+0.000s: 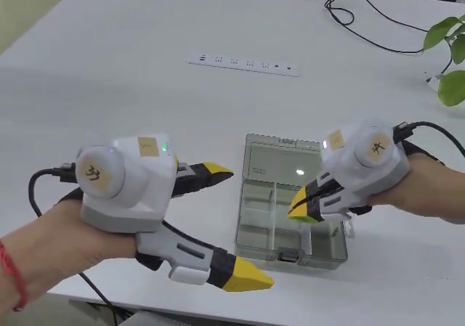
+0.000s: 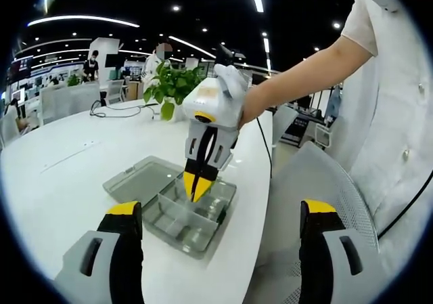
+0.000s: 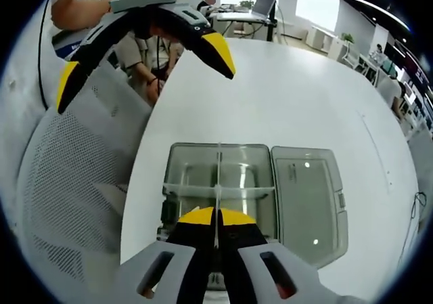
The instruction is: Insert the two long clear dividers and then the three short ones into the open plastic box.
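Pinches a clear divider [image 3: 218, 175] on edge in the closed right claw [image 3: 216, 216], down at the open plastic box [image 1: 251, 247] on the white surface [image 1: 145, 94], likely to seat it in its slots; holds the left claw [image 1: 234, 224] spread wide beside the box, clear of the work.
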The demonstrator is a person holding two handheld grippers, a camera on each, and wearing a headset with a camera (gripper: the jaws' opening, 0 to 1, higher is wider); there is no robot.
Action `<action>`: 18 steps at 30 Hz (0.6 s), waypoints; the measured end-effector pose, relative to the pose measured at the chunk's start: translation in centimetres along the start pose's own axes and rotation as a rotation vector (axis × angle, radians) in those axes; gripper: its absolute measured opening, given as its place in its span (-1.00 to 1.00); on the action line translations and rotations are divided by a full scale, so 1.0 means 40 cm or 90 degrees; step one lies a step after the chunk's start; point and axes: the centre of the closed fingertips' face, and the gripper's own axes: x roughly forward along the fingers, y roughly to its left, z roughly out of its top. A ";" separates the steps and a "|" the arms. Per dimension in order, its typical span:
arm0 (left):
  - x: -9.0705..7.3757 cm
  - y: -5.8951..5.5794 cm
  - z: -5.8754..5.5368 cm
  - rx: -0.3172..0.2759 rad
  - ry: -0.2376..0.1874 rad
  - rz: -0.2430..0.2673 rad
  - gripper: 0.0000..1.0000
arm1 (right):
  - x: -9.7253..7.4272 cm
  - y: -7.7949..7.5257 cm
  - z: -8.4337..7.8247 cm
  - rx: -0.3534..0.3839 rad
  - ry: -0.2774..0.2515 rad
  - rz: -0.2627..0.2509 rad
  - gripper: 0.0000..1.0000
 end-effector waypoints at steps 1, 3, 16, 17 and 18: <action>0.000 0.001 0.000 -0.001 -0.001 0.000 0.98 | 0.005 0.000 -0.003 -0.003 0.007 0.000 -0.95; 0.000 0.001 0.000 -0.002 -0.001 0.000 0.99 | 0.012 0.001 -0.007 -0.004 0.015 0.001 -0.95; -0.002 0.005 -0.014 -0.006 0.004 0.002 1.00 | 0.018 0.006 -0.013 -0.014 0.036 0.005 -0.95; -0.001 0.005 -0.015 -0.006 0.004 0.002 1.00 | 0.018 0.007 -0.013 -0.013 0.036 0.005 -0.94; -0.001 0.006 -0.018 -0.007 0.006 0.003 1.00 | 0.017 0.006 -0.013 -0.012 0.036 0.005 -0.94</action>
